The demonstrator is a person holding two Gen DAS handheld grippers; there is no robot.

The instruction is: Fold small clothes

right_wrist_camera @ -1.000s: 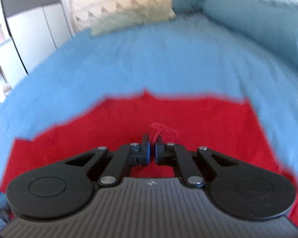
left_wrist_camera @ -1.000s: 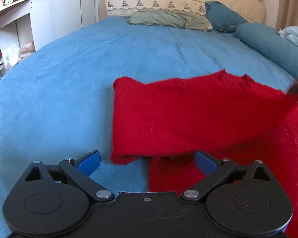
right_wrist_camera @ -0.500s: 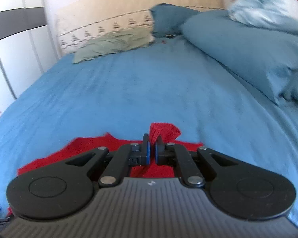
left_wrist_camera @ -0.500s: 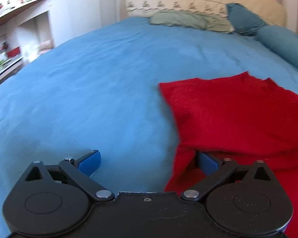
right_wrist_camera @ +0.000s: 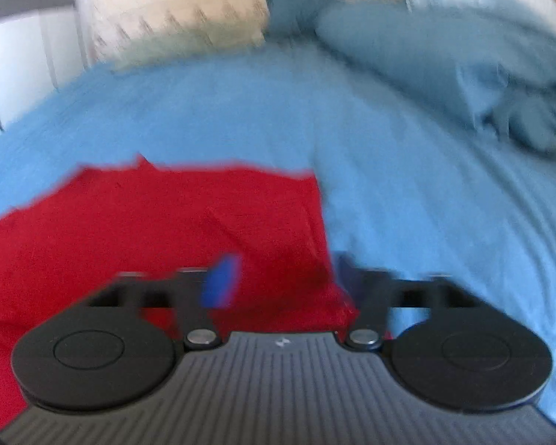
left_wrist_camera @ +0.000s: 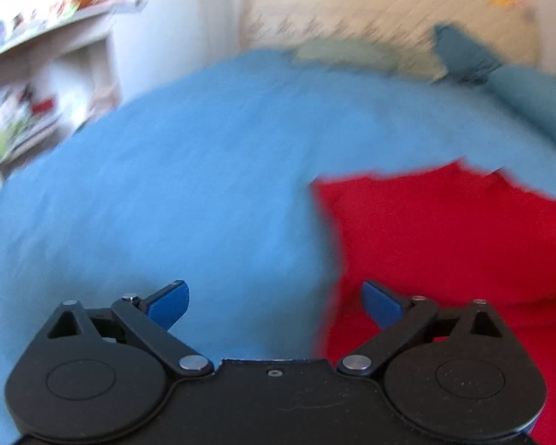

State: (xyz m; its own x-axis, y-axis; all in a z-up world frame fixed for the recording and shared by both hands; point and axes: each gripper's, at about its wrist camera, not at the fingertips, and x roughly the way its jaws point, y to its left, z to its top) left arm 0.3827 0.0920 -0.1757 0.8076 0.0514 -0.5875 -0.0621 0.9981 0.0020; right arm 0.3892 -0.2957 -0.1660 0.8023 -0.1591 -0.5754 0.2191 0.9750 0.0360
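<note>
A red garment lies folded over on the blue bedspread. In the left wrist view it fills the right half; my left gripper is open and empty, straddling the garment's left edge. In the right wrist view the garment lies at the left and centre. My right gripper is open, its blue-padded fingers blurred, with the garment's right edge lying between them. Both views are motion-blurred.
Pillows and a cream headboard lie at the far end of the bed. A long teal bolster and crumpled bedding lie at the right. White shelves stand left of the bed.
My right gripper has opened and let go of the red cloth it was pinching, which now lies flat. My left gripper stayed open and shifted left along the garment's edge.
</note>
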